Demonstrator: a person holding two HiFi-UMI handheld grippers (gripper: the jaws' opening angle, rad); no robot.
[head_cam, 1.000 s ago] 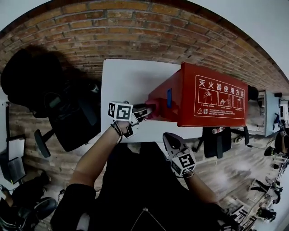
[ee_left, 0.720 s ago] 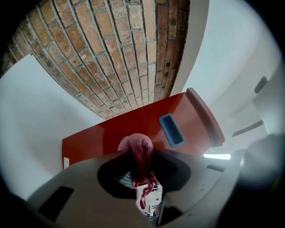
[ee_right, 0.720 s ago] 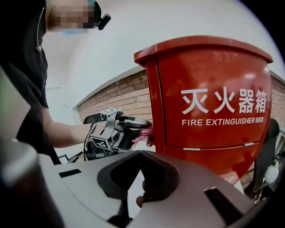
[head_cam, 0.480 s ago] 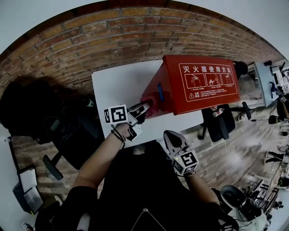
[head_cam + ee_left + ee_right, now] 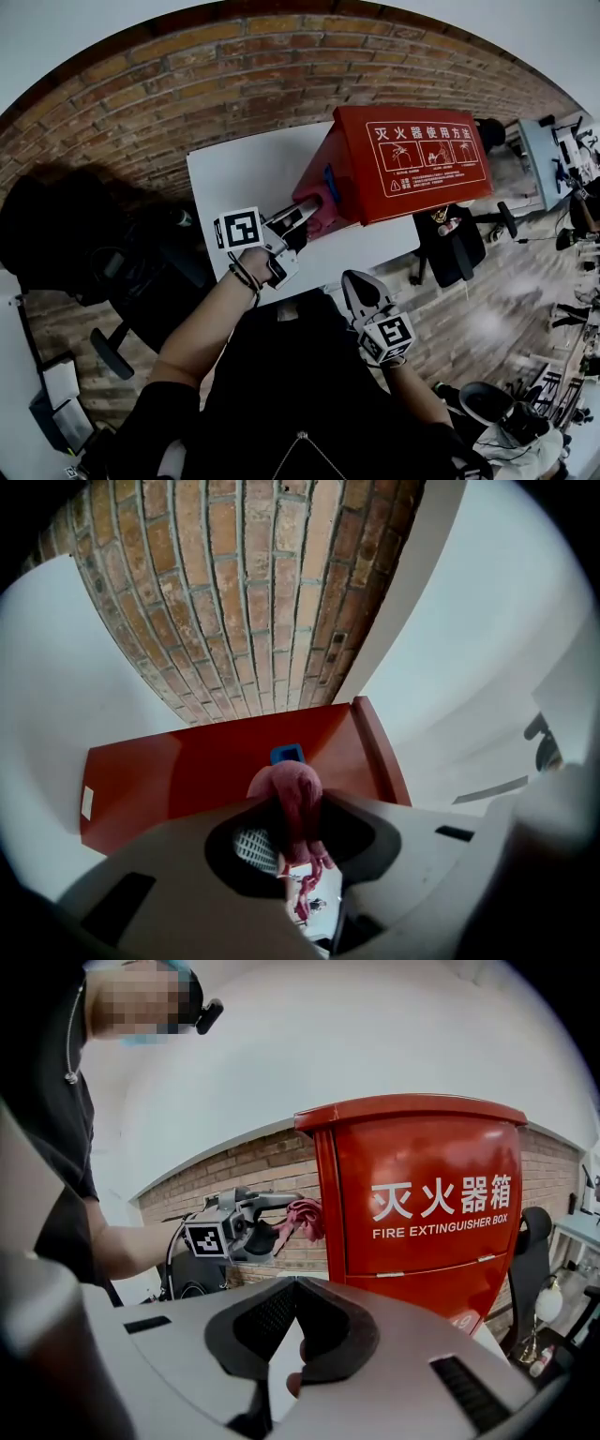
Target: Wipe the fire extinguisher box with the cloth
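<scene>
The red fire extinguisher box (image 5: 403, 159) stands upright on the white table (image 5: 239, 178). My left gripper (image 5: 302, 215) is shut on a pink cloth (image 5: 317, 203) and presses it against the box's left side wall, just below a small blue handle (image 5: 329, 180). In the left gripper view the cloth (image 5: 292, 785) bunches between the jaws against that red side (image 5: 187, 775). My right gripper (image 5: 354, 281) hangs low near the person's body, shut and holding nothing. In the right gripper view its jaws (image 5: 296, 1284) meet in front of the box's front door (image 5: 427, 1204), and the left gripper (image 5: 246, 1223) shows there with the cloth (image 5: 305, 1213).
A brick wall (image 5: 187, 84) runs behind the table. Black office chairs stand at the left (image 5: 131, 272) and at the right under the table edge (image 5: 455, 248). More desks and chairs stand on the wooden floor (image 5: 487, 328) at the right.
The left gripper has slid the cloth a little up the box's side wall. The head camera has shifted, so the box sits higher in view. The right gripper has stayed put.
</scene>
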